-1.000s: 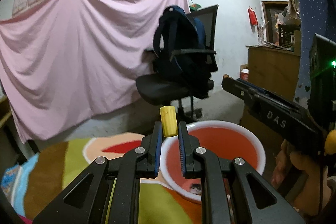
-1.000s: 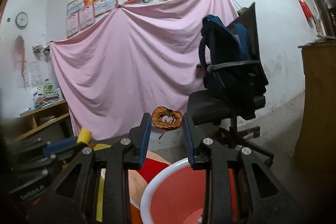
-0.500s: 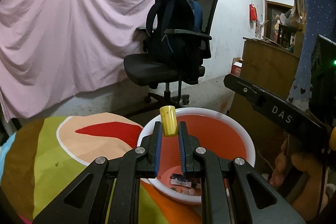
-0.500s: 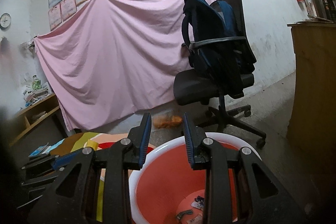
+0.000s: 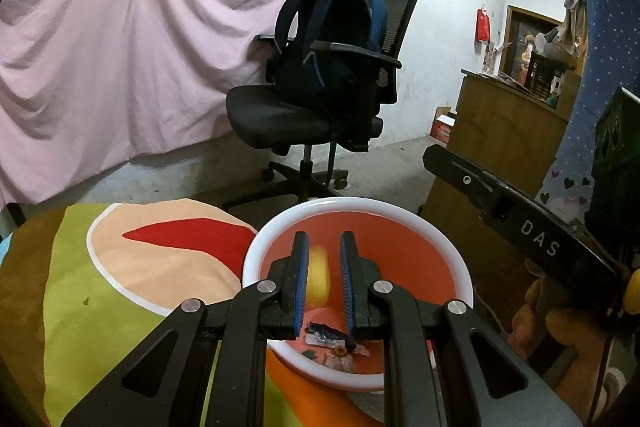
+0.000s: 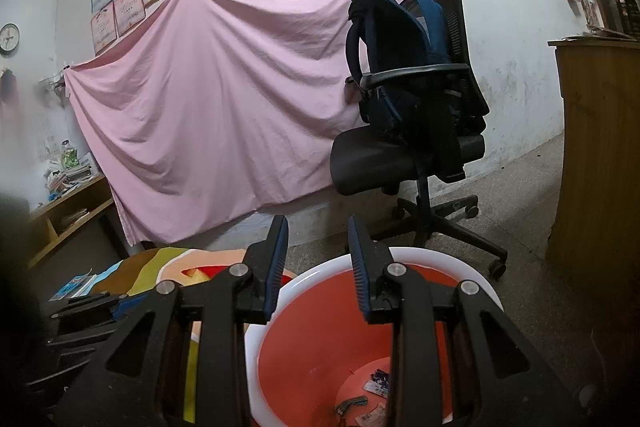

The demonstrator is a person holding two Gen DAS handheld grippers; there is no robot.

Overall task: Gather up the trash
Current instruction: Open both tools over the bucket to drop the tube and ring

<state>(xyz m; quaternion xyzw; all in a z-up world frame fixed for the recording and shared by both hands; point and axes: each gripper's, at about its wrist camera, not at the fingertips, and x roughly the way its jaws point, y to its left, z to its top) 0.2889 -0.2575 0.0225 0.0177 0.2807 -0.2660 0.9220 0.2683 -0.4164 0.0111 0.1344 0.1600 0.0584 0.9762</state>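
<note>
Red bin w/ white rim (image 5: 464, 263) at cloth edge, scraps (image 6: 374, 379) already in bottom. Left gripper (image 5: 323, 281) parted over bin; blurred yellow piece (image 5: 319, 277) betw. fingers, apparently dropping. Right gripper (image 6: 318, 267) apart, empty. Collection looks near-complete.

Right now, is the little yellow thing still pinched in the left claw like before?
No. The yellow piece has left the left claw, now open, and is a blur dropping toward the bowl.
</note>
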